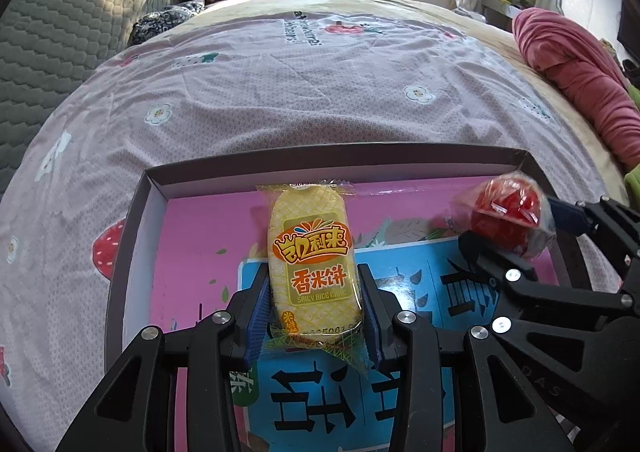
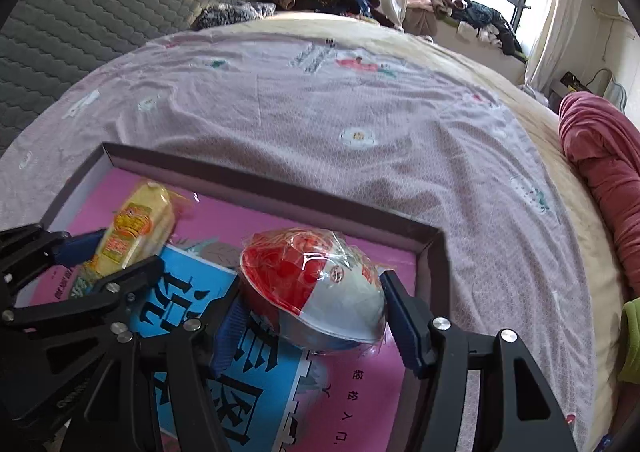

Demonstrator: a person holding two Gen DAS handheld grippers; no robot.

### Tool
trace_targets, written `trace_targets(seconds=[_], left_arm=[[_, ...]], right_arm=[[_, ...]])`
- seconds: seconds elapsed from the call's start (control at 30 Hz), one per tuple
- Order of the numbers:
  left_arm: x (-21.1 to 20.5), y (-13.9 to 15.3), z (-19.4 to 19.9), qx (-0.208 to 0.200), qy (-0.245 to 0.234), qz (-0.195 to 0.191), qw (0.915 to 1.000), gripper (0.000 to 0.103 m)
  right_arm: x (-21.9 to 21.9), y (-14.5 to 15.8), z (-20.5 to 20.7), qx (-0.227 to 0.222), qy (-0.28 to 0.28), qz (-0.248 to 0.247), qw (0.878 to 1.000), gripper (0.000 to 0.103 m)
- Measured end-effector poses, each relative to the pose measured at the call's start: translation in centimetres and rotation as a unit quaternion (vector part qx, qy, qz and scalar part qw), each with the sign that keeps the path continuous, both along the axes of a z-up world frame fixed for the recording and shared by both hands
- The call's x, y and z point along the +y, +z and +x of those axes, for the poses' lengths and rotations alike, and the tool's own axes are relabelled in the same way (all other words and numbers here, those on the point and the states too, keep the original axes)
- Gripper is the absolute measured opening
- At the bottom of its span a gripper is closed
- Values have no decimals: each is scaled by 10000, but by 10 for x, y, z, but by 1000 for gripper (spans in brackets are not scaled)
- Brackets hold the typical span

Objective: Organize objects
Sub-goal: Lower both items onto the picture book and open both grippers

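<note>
Between the blue pads of the left gripper sits a yellow rice cake packet, clamped across its lower half, its long axis pointing away from the camera. The jaws stand narrow, closed on the packet. The right gripper holds a red and white wrapped snack between its fingers; the jaws stand at mid width, both pads against the wrapper.

Both items hang over a shallow box with dark walls and a pink and blue printed floor. The packet is near the far wall towards the left; the wrapped snack is near the far right corner. Whether either touches the floor cannot be told. The box rests on a flowered bedsheet.

Risks, judged from this position:
- The loose film on the rounded snack may slip in the pads, causing an early drop.
- The two grippers work close together; a sideways move may cause a collision.
- The soft bed may let the box tilt under downward pressure.
</note>
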State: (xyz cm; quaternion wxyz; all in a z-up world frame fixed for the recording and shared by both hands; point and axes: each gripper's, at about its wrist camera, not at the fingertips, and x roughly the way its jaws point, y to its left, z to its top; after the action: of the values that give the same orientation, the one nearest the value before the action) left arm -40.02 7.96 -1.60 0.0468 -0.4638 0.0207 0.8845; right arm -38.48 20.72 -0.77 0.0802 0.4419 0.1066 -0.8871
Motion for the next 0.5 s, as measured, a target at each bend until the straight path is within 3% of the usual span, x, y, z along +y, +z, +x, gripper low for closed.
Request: trace_targets(seconds=[0.4,0.5], left_arm=[[-3,0,0,-15,35,-7,10000,45],[-5,0,1,-22,90,-80,9999,51]], right_arm=[[-1,-3,0,-77,-70,-18,9999,65],[2,-2,0,-68,-92,-72,9999,65]])
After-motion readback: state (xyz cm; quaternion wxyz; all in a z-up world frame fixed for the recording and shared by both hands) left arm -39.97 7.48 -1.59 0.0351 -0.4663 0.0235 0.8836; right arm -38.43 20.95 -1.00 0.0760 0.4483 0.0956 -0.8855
